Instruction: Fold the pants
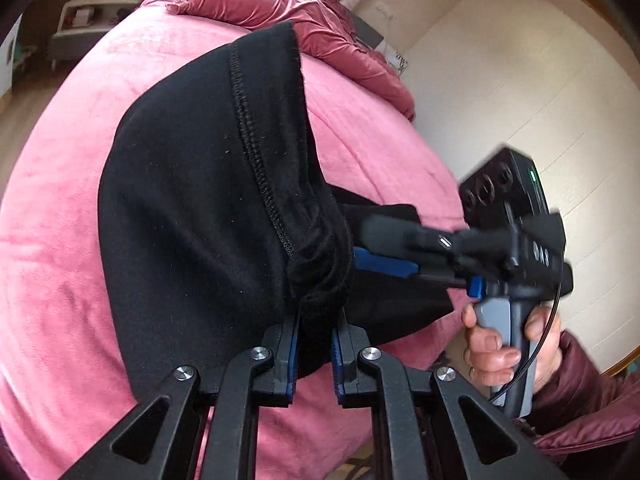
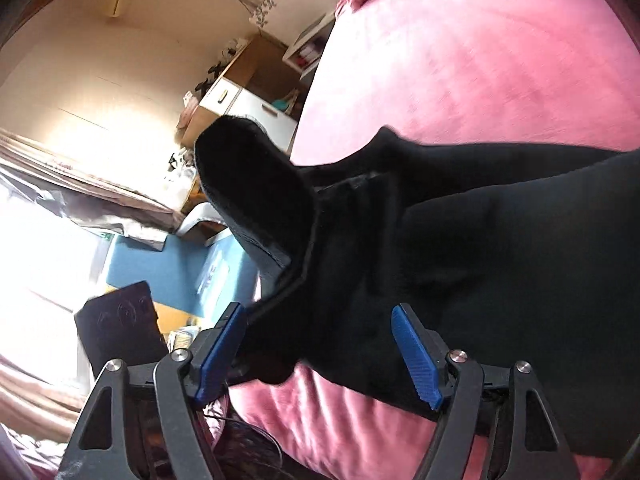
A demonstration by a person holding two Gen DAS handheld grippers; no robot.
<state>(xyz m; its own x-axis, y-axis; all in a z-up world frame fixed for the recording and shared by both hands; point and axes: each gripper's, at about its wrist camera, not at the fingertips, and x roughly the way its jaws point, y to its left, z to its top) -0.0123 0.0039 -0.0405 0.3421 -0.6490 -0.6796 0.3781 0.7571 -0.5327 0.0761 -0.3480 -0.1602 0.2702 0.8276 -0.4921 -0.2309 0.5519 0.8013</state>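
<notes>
Right now the left gripper (image 1: 316, 330) is clenched on a bunched fold of the black pants (image 1: 200, 220), which hang from it over the pink blanket (image 1: 80, 160) near the bed's right edge. Just beside it, the right gripper (image 2: 320, 344) stands released — blue pads (image 2: 416, 356) spread wide, cloth draped between them. A crumpled maroon duvet (image 1: 280, 12) lies along the far edge.

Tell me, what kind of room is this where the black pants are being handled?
Most likely a bedroom in a home. The black pants are held over a bed with a pink plush blanket, a rumpled red quilt lies at its far end, and a wooden cabinet with white drawers stands against the wall.
</notes>
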